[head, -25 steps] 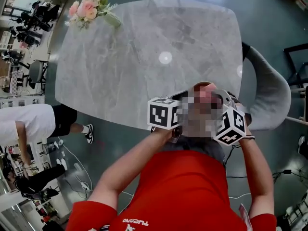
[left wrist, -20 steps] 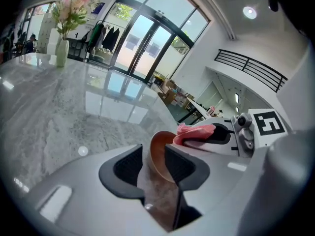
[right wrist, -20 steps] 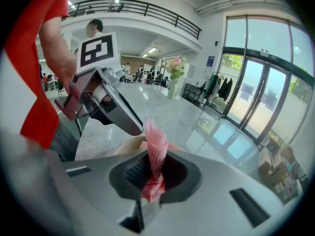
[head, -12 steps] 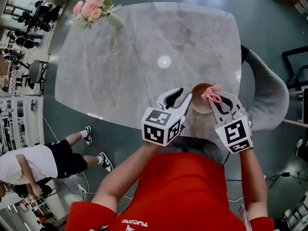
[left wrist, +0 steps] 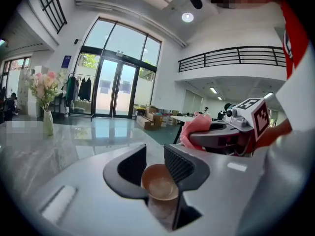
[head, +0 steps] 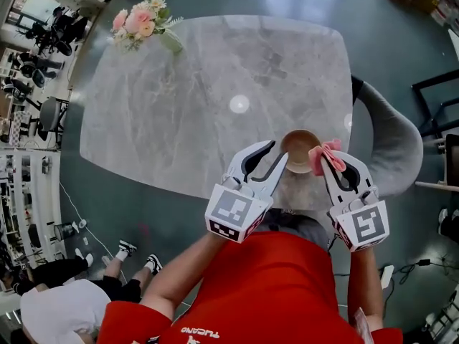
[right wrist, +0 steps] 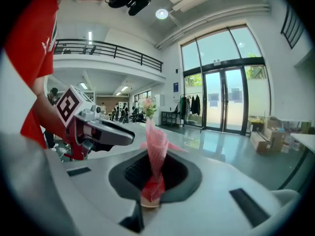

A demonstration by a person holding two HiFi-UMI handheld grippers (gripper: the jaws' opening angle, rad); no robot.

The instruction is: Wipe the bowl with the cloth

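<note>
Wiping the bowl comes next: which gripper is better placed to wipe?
Right. The right gripper grips the pink cloth beside the rim of the bowl. The left gripper holds the bowl between its jaws, which have just been opening slightly, so it likely steadies.

We count 1 bowl [head: 300, 149], 1 pink cloth [head: 317, 162], 2 grippers (left gripper [head: 278, 150], right gripper [head: 333, 160]), 1 table [head: 179, 113], 1 flower vase [head: 168, 41] upper left, 1 chair [head: 391, 149] right.

Left claw [left wrist: 155, 157] hides much of the bowl [left wrist: 158, 182]; head view's edge cuts off a bystander [head: 59, 312]
</note>
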